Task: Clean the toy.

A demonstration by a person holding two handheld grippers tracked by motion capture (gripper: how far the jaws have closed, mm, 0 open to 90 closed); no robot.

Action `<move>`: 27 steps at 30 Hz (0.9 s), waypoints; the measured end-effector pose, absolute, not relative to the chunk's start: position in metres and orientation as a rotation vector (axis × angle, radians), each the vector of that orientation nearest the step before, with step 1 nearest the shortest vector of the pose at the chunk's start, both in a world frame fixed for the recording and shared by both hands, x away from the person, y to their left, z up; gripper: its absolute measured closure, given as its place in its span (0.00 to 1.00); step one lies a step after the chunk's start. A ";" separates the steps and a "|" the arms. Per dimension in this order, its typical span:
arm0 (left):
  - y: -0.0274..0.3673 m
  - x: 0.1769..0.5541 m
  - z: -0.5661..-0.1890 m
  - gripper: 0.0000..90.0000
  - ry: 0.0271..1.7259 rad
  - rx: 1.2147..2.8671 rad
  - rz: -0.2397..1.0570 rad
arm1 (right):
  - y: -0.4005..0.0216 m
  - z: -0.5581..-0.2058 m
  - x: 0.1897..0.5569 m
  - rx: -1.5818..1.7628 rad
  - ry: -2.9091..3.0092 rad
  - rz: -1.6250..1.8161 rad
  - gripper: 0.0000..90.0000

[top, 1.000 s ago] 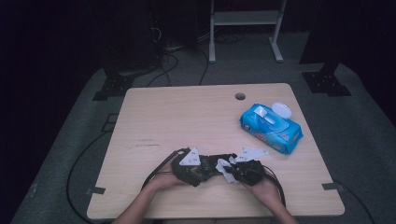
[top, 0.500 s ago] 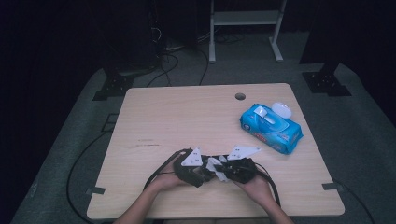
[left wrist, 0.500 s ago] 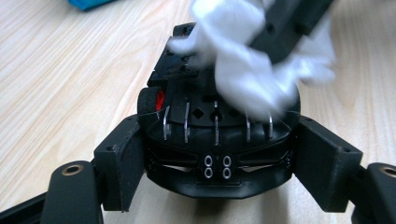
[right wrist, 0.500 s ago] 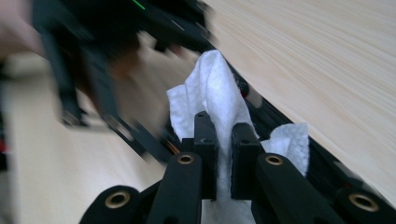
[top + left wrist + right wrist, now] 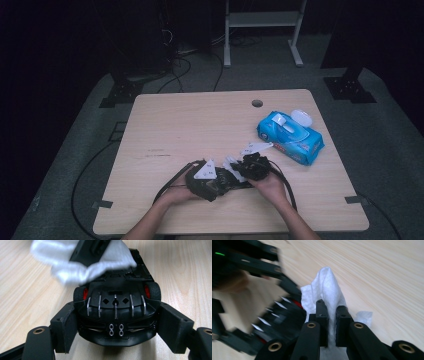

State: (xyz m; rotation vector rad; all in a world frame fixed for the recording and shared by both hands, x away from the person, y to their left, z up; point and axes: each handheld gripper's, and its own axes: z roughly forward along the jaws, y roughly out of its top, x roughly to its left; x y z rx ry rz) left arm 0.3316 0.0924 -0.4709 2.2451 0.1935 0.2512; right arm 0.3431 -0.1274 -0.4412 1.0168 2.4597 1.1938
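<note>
A black toy car (image 5: 116, 315) with red wheel hubs rests on the wooden table, its rear toward the camera. My left gripper (image 5: 120, 327) is shut on it, one pad against each flank. A white wipe (image 5: 75, 267) lies over the car's front end, pinched by my right gripper (image 5: 92, 250). In the right gripper view my right gripper (image 5: 332, 322) is shut on the wipe (image 5: 327, 287), with the blurred car (image 5: 279, 317) to its left. From above, the left gripper (image 5: 205, 177) and right gripper (image 5: 252, 167) meet near the table's front edge.
A blue pack of wet wipes (image 5: 290, 132) with its white lid flipped open lies at the right of the table (image 5: 200, 120). A cable hole (image 5: 257, 103) sits near the far edge. Cables trail from both grippers, and a metal stand rises behind the table.
My right gripper has moved with the wipe toward the far left, closer over the car. The left gripper and the car have stayed put.
</note>
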 end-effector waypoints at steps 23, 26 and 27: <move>0.094 0.333 -0.475 0.27 0.176 2.281 0.262 | -0.138 -0.446 0.326 0.972 2.495 1.200 0.92; 0.094 0.334 -0.475 0.27 0.181 2.274 0.257 | -0.147 -0.448 0.327 0.997 2.489 1.176 0.92; 0.094 0.334 -0.475 0.27 0.181 2.272 0.254 | -0.152 -0.449 0.326 1.020 2.483 1.174 0.92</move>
